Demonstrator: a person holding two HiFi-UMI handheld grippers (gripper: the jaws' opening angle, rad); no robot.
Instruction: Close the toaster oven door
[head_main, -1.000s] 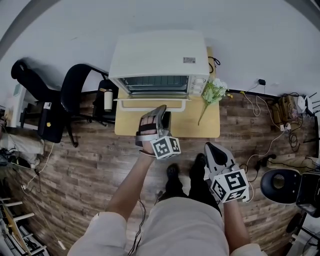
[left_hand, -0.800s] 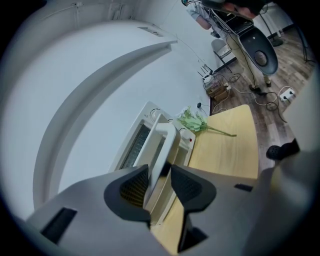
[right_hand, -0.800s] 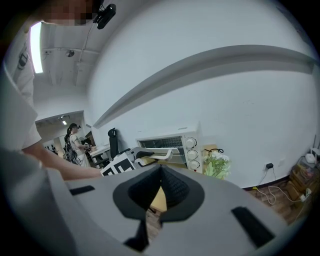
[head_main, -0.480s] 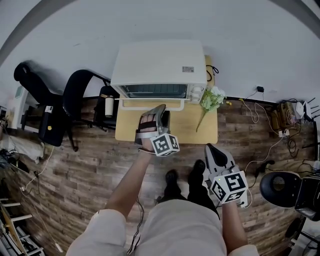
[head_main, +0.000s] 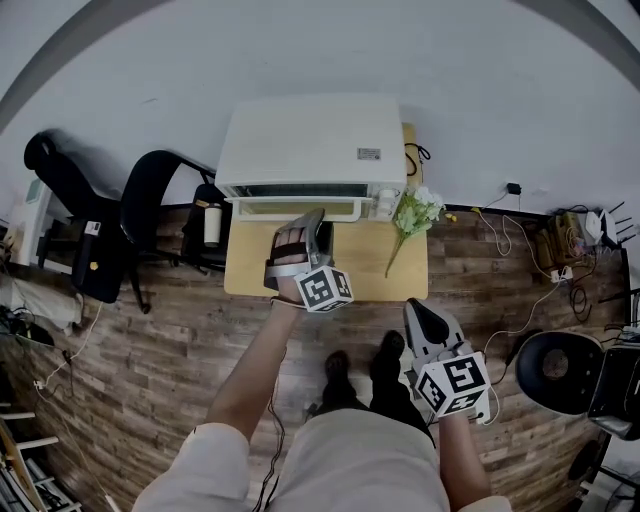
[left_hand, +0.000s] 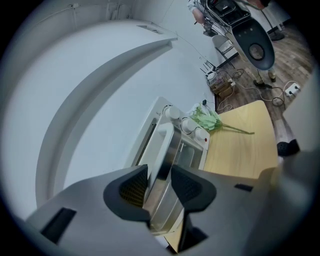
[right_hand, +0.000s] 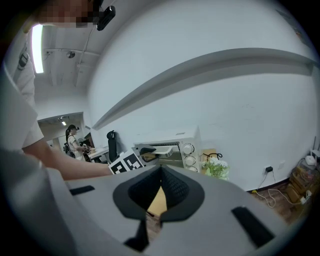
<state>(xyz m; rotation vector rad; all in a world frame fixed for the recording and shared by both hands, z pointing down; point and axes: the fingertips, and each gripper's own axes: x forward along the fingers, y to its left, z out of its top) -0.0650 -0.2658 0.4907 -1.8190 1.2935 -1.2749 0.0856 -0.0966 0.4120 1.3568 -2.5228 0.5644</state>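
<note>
A white toaster oven stands at the back of a small wooden table. Its door is part-way up, with a slim strip of the oven's inside showing above it. My left gripper reaches in from the front. In the left gripper view its jaws are closed on the door's white handle edge. My right gripper hangs low over the floor, right of the table. In the right gripper view its jaws are shut on nothing, and the oven is far ahead.
Green-white flowers lie on the table just right of the oven. Black office chairs and a white cylinder stand at the left. Cables and a round black seat are on the wood floor at the right.
The door has swung upward with my left gripper on it; less of the oven's inside shows. The right gripper has stayed low at the right.
</note>
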